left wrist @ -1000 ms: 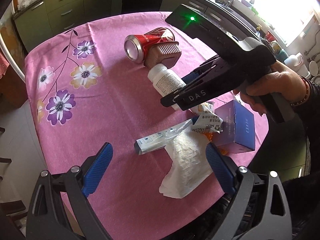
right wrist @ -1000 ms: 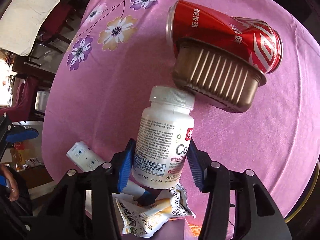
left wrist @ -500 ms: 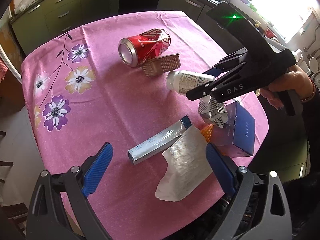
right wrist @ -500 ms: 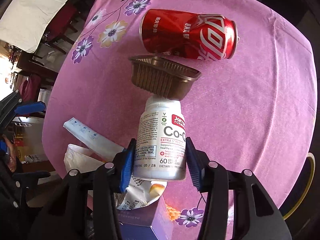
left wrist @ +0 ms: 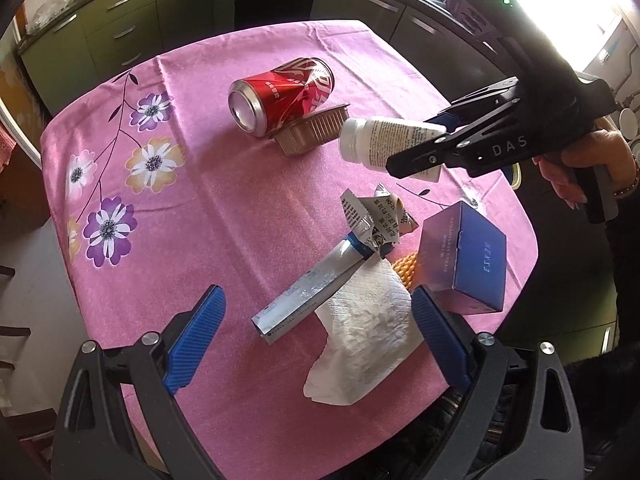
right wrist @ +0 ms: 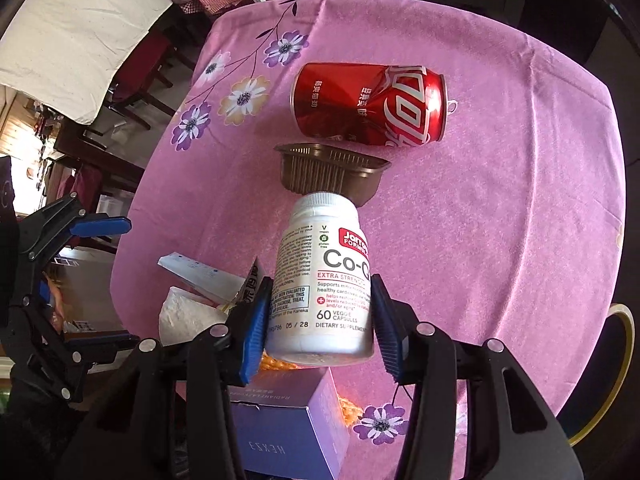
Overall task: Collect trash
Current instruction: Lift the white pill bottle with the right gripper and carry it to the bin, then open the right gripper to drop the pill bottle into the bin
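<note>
The right gripper (right wrist: pixel 320 316) holds the bottle (right wrist: pixel 324 280) tight between its fingers, above the surface (right wrist: pixel 500 200). The left gripper (left wrist: pixel 316 328) hangs wide open, empty.

Pink flowered tablecloth (left wrist: pixel 248 184) (purple, yellow blooms); green cabinets (left wrist: pixel 120 28) behind; white cloth (right wrist: pixel 80 28).

Black grippers (right wrist: pixel 320 320), blue ribbed pads, silver screws, "DAS" mark

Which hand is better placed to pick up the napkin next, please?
Left. Its tongs are open and empty, right above the napkin. The right tongs are busy, shut on the bottle held above the table.
</note>
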A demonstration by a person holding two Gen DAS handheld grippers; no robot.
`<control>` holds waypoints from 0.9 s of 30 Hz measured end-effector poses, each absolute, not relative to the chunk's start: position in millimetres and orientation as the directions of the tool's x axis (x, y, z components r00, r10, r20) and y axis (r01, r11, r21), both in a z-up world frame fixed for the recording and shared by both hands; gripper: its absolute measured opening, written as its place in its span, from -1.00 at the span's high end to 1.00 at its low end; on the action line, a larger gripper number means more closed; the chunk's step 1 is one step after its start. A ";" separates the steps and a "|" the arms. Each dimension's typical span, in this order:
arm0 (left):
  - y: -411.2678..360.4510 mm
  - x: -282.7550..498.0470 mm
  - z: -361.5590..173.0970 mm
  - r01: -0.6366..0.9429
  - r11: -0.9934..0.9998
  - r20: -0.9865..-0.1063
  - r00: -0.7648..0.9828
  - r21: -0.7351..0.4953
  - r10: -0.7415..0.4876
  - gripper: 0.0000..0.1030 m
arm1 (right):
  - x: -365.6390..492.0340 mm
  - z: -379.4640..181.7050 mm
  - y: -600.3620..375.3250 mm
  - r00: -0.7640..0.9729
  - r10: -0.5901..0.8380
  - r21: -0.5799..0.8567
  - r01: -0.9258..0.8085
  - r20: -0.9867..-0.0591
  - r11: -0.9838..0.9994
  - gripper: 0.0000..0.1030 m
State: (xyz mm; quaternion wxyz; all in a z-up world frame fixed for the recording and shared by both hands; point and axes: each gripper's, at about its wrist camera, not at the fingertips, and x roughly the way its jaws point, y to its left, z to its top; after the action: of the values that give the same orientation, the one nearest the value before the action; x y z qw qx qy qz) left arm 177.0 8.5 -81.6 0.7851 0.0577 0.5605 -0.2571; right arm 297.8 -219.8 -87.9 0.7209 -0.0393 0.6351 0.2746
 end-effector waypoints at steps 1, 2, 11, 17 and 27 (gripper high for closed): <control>8.5 177.1 -81.5 0.468 0.862 -0.910 0.240 -0.198 -0.339 -0.73 | 296.8 -85.0 -223.9 0.047 0.354 0.299 -0.441 -0.934 0.846 0.08; 8.7 177.2 -81.3 0.467 0.862 -0.909 0.241 -0.198 -0.339 -0.73 | 295.1 -82.0 -228.4 0.055 0.364 0.305 -0.436 -0.930 0.847 0.08; -3.0 177.8 -79.3 0.498 0.844 -0.905 0.236 -0.201 -0.355 -0.73 | 269.0 -39.5 -387.6 0.281 0.387 0.350 -0.173 -0.878 0.920 0.08; -18.6 181.5 -79.2 0.516 0.834 -0.907 0.229 -0.196 -0.354 -0.73 | 254.2 -69.1 -510.7 0.335 0.252 0.304 0.114 -0.908 0.946 0.08; -40.7 182.7 -74.6 0.535 0.829 -0.919 0.225 -0.160 -0.323 -0.73 | 263.6 -146.1 -610.0 0.280 0.137 0.232 0.341 -0.950 0.911 -0.01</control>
State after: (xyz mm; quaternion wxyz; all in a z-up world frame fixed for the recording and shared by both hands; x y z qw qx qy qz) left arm 182.7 -40.7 -74.6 0.7768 0.0951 0.5579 -0.2763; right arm 263.6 -610.0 -146.1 0.7745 0.2003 0.5964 -0.0660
